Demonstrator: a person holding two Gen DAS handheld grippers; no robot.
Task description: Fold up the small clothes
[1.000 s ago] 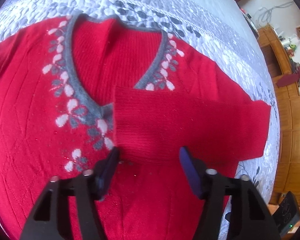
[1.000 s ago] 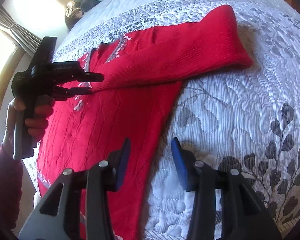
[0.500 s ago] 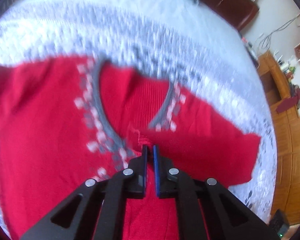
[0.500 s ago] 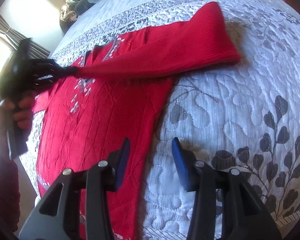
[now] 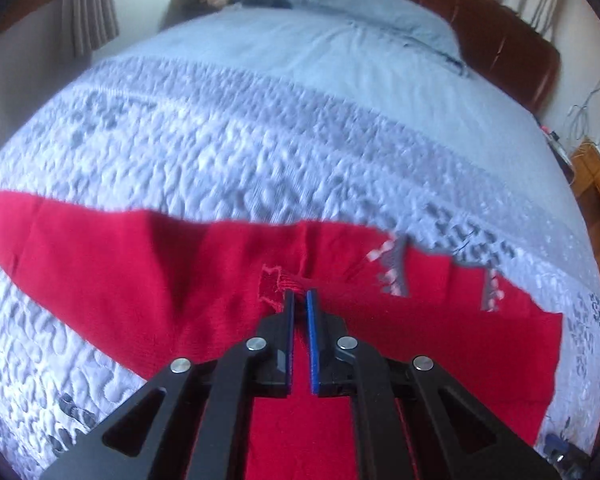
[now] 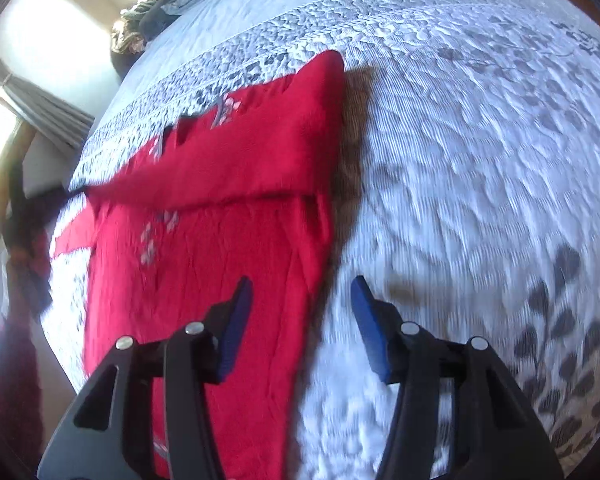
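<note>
A red knit sweater (image 6: pixel 204 280) with grey and white flower trim lies flat on the quilted bed (image 6: pixel 480 160). Its sleeve (image 6: pixel 236 152) is stretched as a band across the chest toward the left. My left gripper (image 5: pixel 298 295) is shut on the sleeve's cuff (image 5: pixel 276 280), which bunches between the pads above the sweater (image 5: pixel 120 276). My right gripper (image 6: pixel 302 282) hovers over the sweater's right side edge; its jaws are opening and the pads press on nothing. At the far left of the right wrist view the left gripper is only a dark blur.
A blue pillow (image 5: pixel 380 16) and a brown headboard (image 5: pixel 508 44) lie at the far end of the bed. Wooden furniture (image 5: pixel 596 188) stands to the right, a curtain (image 5: pixel 88 4) to the left. A person's red sleeve (image 6: pixel 8 380) shows at the bed's left side.
The left gripper shut on the sleeve cuff and carried it leftward across the sweater, tilting up toward the headboard. The right gripper's jaws widened and it shifted slightly over the sweater's edge.
</note>
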